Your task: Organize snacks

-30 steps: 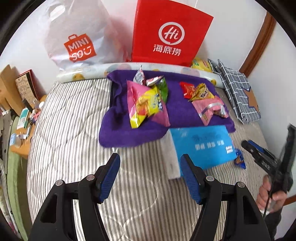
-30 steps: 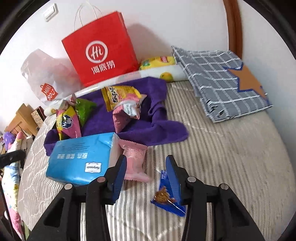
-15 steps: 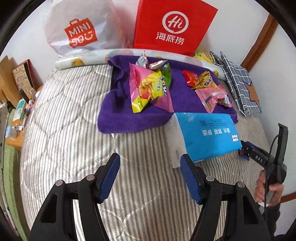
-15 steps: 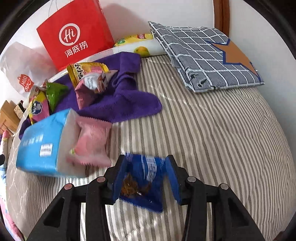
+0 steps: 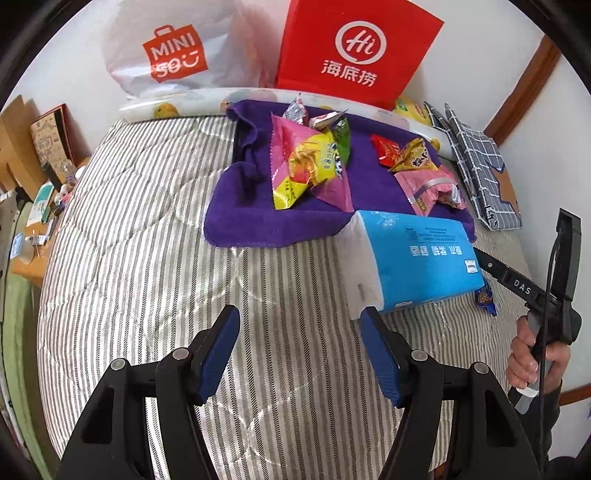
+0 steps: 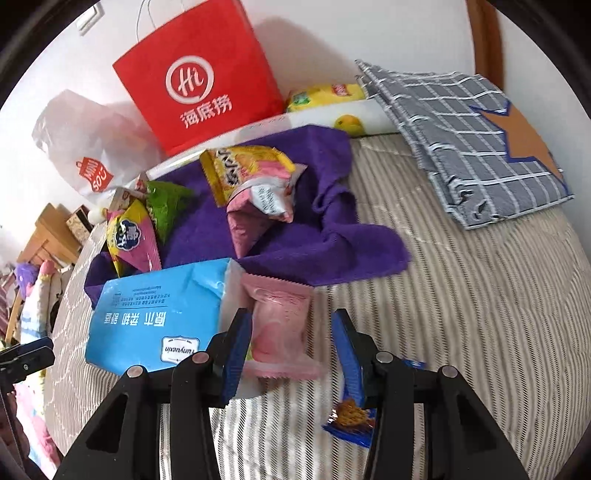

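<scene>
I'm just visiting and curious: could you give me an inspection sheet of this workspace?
Surface: striped mattress.
Job's things: snack packets on purple towel; pink packet and blue packet off it.
Clutter: tissue pack, red paper bag, white Miniso bag, checked cloth.
Grippers: left claw open, empty; right claw closing, pink packet in between, unpressed.
Cables: black cable along right claw's handle.
Surroundings: white wall, cluttered desk.

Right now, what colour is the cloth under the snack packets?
Purple. The cloth shows best in the left wrist view, spread on the striped bed.
</scene>
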Action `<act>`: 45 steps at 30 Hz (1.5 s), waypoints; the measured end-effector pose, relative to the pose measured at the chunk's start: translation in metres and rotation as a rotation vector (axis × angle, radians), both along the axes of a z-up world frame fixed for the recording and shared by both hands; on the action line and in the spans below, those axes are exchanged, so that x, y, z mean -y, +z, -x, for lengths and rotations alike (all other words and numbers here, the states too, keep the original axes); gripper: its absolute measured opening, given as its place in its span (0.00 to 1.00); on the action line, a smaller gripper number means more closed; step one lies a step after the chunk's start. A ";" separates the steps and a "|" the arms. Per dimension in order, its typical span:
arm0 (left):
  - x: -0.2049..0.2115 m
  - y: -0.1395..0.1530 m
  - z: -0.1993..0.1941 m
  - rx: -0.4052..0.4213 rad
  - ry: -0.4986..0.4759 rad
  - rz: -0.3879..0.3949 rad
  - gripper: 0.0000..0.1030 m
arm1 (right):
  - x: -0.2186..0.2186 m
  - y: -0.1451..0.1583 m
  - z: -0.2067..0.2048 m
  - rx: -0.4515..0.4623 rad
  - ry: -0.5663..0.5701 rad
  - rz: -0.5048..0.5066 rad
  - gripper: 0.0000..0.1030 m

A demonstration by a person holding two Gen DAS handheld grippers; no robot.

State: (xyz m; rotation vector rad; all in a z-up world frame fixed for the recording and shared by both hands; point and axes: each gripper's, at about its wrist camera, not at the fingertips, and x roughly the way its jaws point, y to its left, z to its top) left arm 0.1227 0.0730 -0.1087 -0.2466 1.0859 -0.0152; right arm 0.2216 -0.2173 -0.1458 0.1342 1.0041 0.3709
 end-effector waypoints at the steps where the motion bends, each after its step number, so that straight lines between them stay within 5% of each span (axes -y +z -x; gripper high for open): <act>1: 0.000 -0.001 0.000 -0.004 -0.001 0.003 0.65 | -0.002 -0.003 -0.002 -0.016 0.007 0.000 0.33; 10: 0.005 -0.003 0.002 -0.011 -0.020 0.021 0.65 | 0.005 0.008 0.007 -0.002 0.000 -0.015 0.09; 20: 0.034 -0.006 0.009 -0.014 -0.073 0.011 0.65 | 0.057 0.045 0.047 0.131 -0.102 0.069 0.09; 23: 0.041 -0.006 0.009 -0.014 -0.084 0.008 0.65 | 0.074 0.038 0.051 0.137 -0.134 0.129 0.09; 29: 0.051 -0.008 0.007 -0.025 -0.100 0.000 0.65 | 0.088 0.000 0.038 0.077 -0.147 0.086 0.09; 45: 0.053 -0.019 0.007 -0.054 -0.107 0.015 0.65 | 0.028 -0.012 0.077 0.038 0.135 0.043 0.05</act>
